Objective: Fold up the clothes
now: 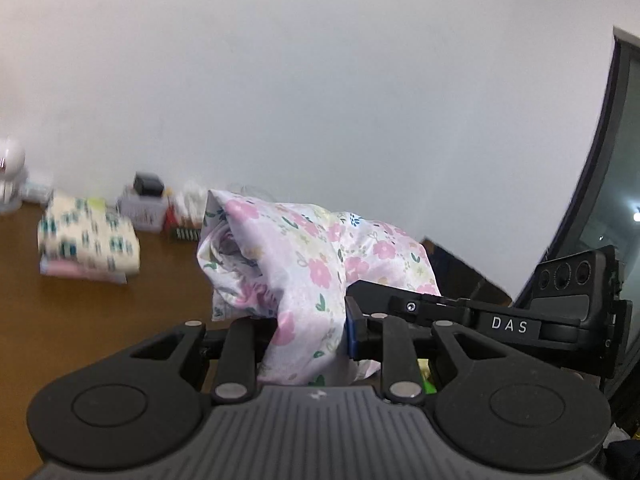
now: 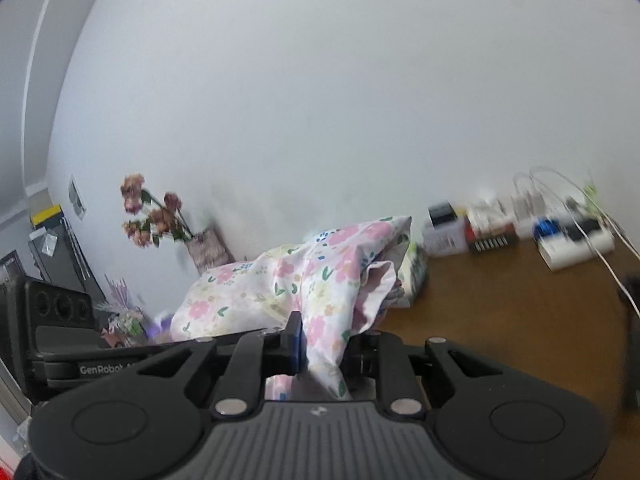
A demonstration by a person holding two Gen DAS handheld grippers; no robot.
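Floral garment (image 1: 304, 264) held aloft over counter (image 1: 100, 312), bunched between left claw (image 1: 308, 336) and right claw (image 2: 324, 356), both clamped on fabric. Risk: slippery folds sliding out at 6 o'clock.

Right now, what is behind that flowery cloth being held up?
Behind the flowery cloth, a white wall shows above it, with boxes on the wooden table beside it. Whatever lies directly behind is hidden.

A white cloth garment (image 1: 320, 256) printed with pink flowers and green leaves, a brown wooden counter (image 1: 100, 312), a plain white wall (image 1: 320, 80).
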